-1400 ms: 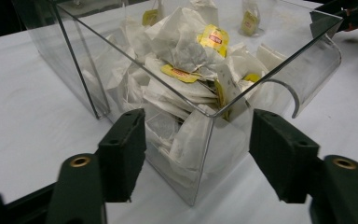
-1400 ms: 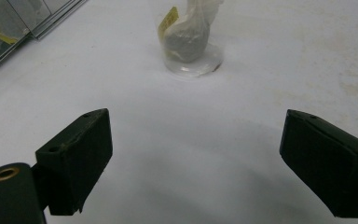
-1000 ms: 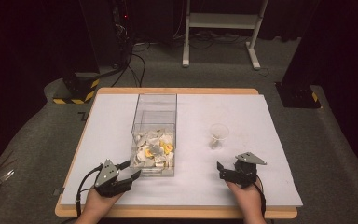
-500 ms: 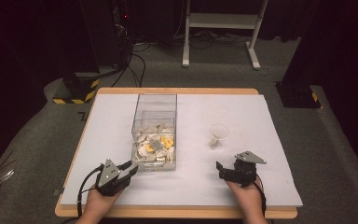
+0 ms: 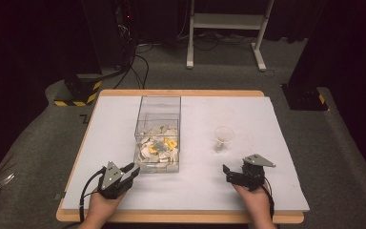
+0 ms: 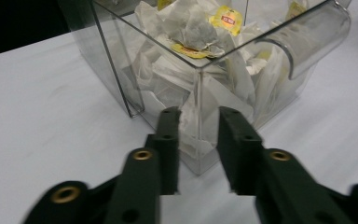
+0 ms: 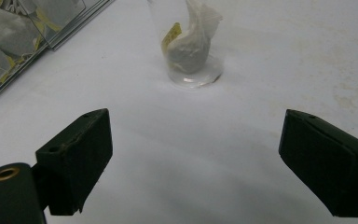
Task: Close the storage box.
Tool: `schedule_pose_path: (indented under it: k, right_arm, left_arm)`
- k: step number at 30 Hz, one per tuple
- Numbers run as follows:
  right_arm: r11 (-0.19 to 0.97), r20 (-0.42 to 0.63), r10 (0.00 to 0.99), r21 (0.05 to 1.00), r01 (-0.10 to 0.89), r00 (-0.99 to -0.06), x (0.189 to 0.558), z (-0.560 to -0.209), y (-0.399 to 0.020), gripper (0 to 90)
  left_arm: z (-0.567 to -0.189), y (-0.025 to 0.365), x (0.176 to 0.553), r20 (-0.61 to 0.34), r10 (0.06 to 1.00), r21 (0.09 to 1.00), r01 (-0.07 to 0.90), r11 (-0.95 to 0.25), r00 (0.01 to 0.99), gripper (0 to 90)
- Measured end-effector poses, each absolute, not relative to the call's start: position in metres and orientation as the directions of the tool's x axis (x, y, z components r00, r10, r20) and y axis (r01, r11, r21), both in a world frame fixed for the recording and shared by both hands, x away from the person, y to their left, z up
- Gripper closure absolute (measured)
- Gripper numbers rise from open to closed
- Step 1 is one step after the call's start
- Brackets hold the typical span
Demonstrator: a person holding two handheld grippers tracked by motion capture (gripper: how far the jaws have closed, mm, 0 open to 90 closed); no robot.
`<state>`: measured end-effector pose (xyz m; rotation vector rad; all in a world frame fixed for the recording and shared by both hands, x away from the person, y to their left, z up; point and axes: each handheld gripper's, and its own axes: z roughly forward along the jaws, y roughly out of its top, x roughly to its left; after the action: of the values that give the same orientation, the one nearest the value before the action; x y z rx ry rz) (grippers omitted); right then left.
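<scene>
Barely anything shifted: left gripper [image 5: 129, 172] eased back off the teabag box [image 5: 157, 136], jaws narrow, empty. Right gripper [image 5: 233, 174] gaped wide facing the cup [image 7: 192, 44]. Next, I'd guess, grab a teabag.

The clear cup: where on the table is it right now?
In the high view the cup stands right of centre on the white table, right of the clear box and just beyond the right gripper.

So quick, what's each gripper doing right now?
Left gripper: open a little, holding nothing, near the clear box.
Right gripper: wide open, empty.
</scene>
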<state>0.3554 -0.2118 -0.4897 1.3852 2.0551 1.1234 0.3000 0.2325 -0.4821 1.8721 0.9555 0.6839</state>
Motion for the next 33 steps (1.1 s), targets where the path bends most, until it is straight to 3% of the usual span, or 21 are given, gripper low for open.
schedule_pose_path:
  k: [3, 8, 15, 33]
  right_arm:
    - [0.174, 0.1, 0.902, 0.806, 0.566, -0.419, 0.355, -0.49, -0.212, 9.9]
    - [0.166, 0.108, 0.902, 0.807, 0.567, -0.418, 0.355, -0.489, -0.213, 9.8]
    - [0.159, 0.111, 0.902, 0.812, 0.561, -0.417, 0.353, -0.488, -0.214, 9.9]
    - [0.153, 0.116, 0.903, 0.812, 0.564, -0.413, 0.354, -0.488, -0.218, 9.9]
  left_arm:
    - [-0.482, 0.232, 0.306, 0.052, 0.848, 0.891, 0.359, -0.279, 0.528, 42.6]
    - [-0.482, 0.229, 0.314, 0.068, 0.867, 0.887, 0.369, -0.279, 0.493, 22.2]
    - [-0.482, 0.221, 0.331, 0.049, 0.861, 0.874, 0.395, -0.283, 0.507, 15.5]
    - [-0.492, 0.205, 0.36, 0.04, 0.868, 0.883, 0.389, -0.263, 0.495, 14.7]
